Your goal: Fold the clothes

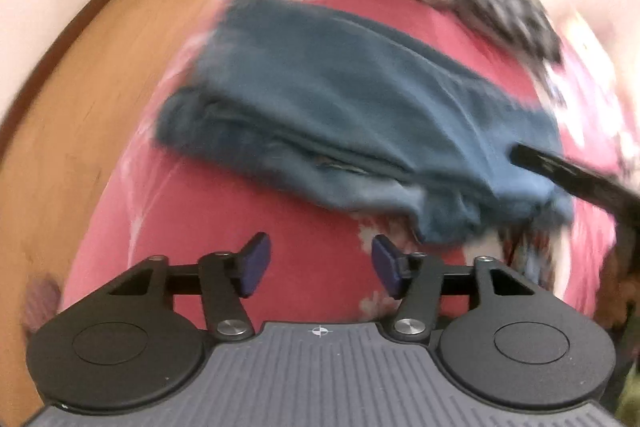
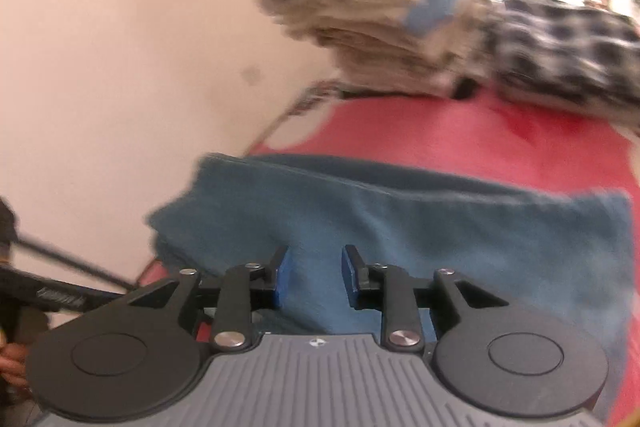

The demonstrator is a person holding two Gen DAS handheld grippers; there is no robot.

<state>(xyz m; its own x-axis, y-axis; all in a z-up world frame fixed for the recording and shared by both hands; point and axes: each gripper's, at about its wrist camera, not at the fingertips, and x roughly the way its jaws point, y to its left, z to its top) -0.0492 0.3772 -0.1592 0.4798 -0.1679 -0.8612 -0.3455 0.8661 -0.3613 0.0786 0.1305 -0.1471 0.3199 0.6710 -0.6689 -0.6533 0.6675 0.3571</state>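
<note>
A folded blue denim garment point(image 1: 340, 115) lies on a red floral bedspread point(image 1: 224, 211). My left gripper point(image 1: 320, 267) hovers over the red cloth just in front of the garment, open, with nothing between its pads. In the right wrist view the same blue garment point(image 2: 440, 227) stretches across the bedspread point(image 2: 440, 131). My right gripper point(image 2: 316, 277) is open above the garment's near edge, its blue pads apart and not pressing the fabric. The right tool's black body point(image 1: 568, 175) reaches in over the garment's right end. Both views are motion-blurred.
A stack of folded beige clothes point(image 2: 372, 3) and a black-and-white checked cloth point(image 2: 560, 47) sit at the far side of the bed. A pale wall point(image 2: 120, 47) runs along the left. A brown wooden surface point(image 1: 100, 87) borders the bedspread. A hand point(image 2: 12, 363) shows at the left edge.
</note>
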